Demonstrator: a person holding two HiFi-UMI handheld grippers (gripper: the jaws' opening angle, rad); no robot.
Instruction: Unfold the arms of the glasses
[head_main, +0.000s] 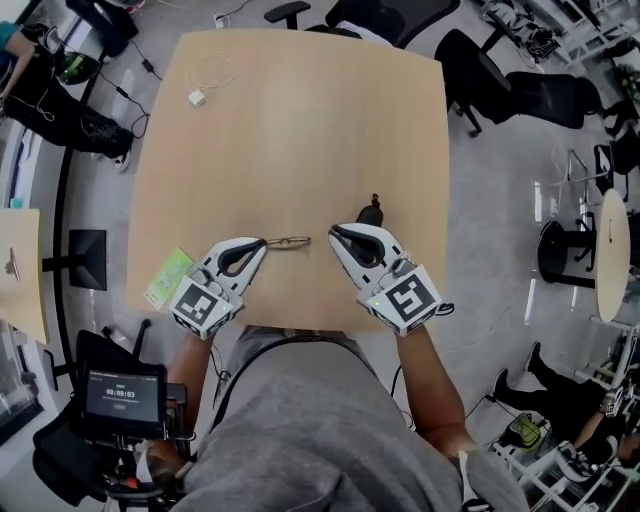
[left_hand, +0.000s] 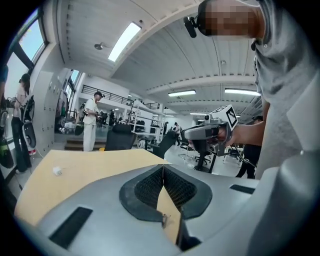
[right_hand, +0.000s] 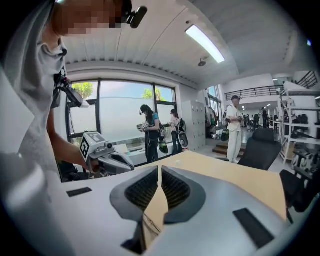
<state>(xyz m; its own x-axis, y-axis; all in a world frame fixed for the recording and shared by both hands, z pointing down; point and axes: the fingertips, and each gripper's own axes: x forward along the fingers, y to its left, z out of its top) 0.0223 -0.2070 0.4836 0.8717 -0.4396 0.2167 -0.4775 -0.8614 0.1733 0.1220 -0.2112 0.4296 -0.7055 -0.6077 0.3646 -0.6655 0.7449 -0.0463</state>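
Open tabletop (head_main: 320, 130) past the glasses (head_main: 290, 242); a charger (head_main: 196, 97) lies at far corner

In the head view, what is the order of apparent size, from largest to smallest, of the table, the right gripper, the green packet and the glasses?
1. table
2. right gripper, though it may sit nearer the camera than the tabletop
3. green packet
4. glasses, nearly as long as the packet but much thinner

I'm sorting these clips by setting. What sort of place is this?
Most likely an open-plan office or lab workspace. It has a pale wooden table ringed by black office chairs, long ceiling strip lights, and metal shelving along one side of a large hall.
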